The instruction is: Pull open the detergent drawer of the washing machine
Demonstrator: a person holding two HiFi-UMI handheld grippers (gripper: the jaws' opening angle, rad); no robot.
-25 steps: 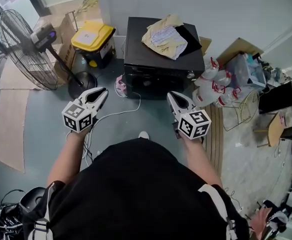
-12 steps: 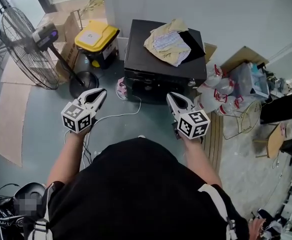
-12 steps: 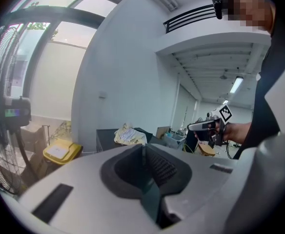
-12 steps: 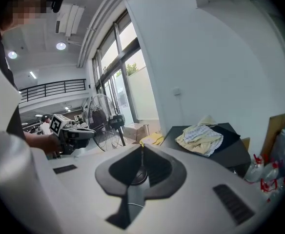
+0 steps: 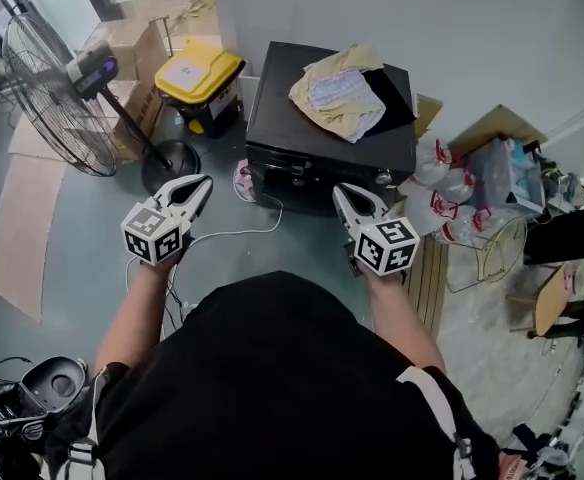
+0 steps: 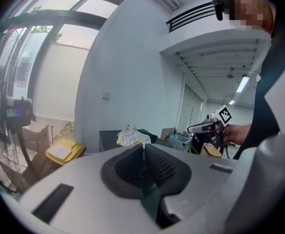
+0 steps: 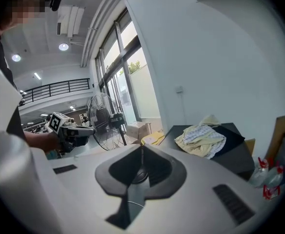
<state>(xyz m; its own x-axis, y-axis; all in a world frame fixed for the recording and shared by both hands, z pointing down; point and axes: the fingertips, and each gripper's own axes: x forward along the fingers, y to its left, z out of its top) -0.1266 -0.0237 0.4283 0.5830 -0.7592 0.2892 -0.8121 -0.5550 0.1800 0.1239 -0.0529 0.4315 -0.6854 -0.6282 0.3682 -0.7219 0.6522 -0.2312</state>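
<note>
A black washing machine [image 5: 322, 133] stands against the white wall, with a heap of pale clothes [image 5: 337, 93] on its lid. Its dark front [image 5: 307, 176] faces me; the detergent drawer cannot be made out. My left gripper [image 5: 203, 181] hovers over the floor, short of the machine's left front corner, shut and empty. My right gripper [image 5: 340, 191] hovers just short of the front's right part, shut and empty too. In the left gripper view the shut jaws point toward the machine [image 6: 109, 139]. In the right gripper view the machine [image 7: 233, 147] lies ahead to the right.
A yellow-lidded bin [image 5: 194, 76] and a standing fan [image 5: 57, 83] are left of the machine. White cables [image 5: 242, 230] trail on the floor in front. Plastic bags [image 5: 447, 193], a wire basket [image 5: 497, 243] and cardboard [image 5: 497, 123] crowd the right side.
The machine now sits slightly nearer and further right in the head view. Both grippers have advanced a little toward it and stayed shut.
</note>
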